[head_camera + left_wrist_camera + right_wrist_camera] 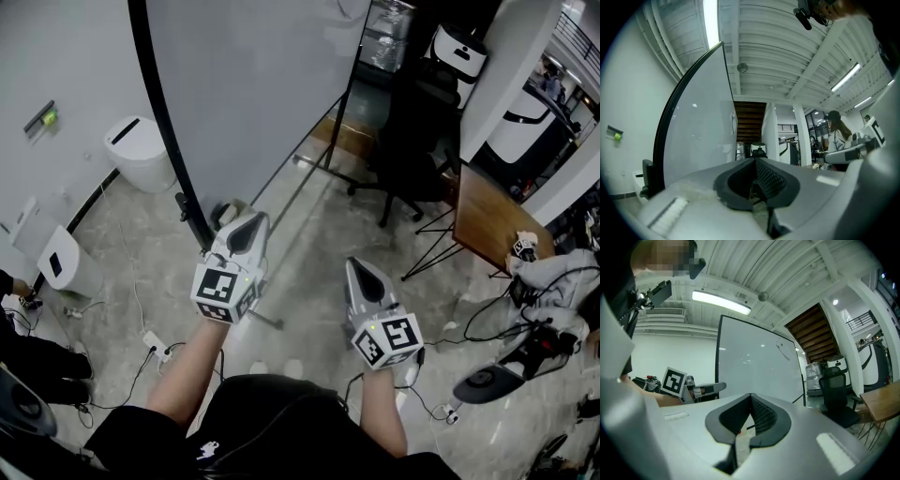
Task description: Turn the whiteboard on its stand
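Note:
The whiteboard [253, 84] is a large pale panel in a black frame [167, 122], standing on a thin black stand [323, 169]. It also fills the left of the left gripper view [698, 136] and the middle of the right gripper view [754, 366]. My left gripper [246, 225] sits low, just right of the frame's lower edge. Its jaws [754, 160] are shut with nothing between them, and the frame stays off to their left. My right gripper [358, 267] is further right and nearer me, jaws [751, 395] shut and empty, pointing toward the board.
A white bin [141, 153] stands left of the board, and a white device [66, 262] by the wall. A power strip with cables [155, 344] lies on the floor. A black office chair [417, 131] and a wooden table [487, 220] are at the right. A person [836, 138] stands beyond.

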Demonstrator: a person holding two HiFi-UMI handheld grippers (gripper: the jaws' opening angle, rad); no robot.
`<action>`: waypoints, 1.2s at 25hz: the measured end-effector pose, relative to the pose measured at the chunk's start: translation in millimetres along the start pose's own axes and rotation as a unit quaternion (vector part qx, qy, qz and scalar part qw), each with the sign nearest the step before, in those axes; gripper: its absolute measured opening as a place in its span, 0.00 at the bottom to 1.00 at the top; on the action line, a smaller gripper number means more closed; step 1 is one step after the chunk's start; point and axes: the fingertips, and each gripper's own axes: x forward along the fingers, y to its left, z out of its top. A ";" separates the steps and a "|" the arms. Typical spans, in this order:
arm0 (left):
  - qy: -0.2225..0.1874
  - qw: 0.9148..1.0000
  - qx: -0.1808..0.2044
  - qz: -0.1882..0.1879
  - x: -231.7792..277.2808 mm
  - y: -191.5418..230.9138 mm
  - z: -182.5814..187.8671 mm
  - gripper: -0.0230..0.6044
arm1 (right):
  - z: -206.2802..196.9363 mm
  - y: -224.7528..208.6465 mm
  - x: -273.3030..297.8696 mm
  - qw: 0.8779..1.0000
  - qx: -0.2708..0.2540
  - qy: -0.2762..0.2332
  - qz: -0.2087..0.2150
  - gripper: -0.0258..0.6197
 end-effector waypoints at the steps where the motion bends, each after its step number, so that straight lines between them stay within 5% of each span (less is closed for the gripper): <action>1: 0.001 1.000 -0.003 -0.002 -1.0 -0.6 -1.4 0.05 | -0.3 0.6 0.7 1.000 -0.002 0.001 -0.001 0.05; 30: 0.016 1.000 -0.018 -0.004 -9.0 -3.9 -13.5 0.04 | -9.9 7.4 17.9 1.000 -0.018 0.017 0.001 0.05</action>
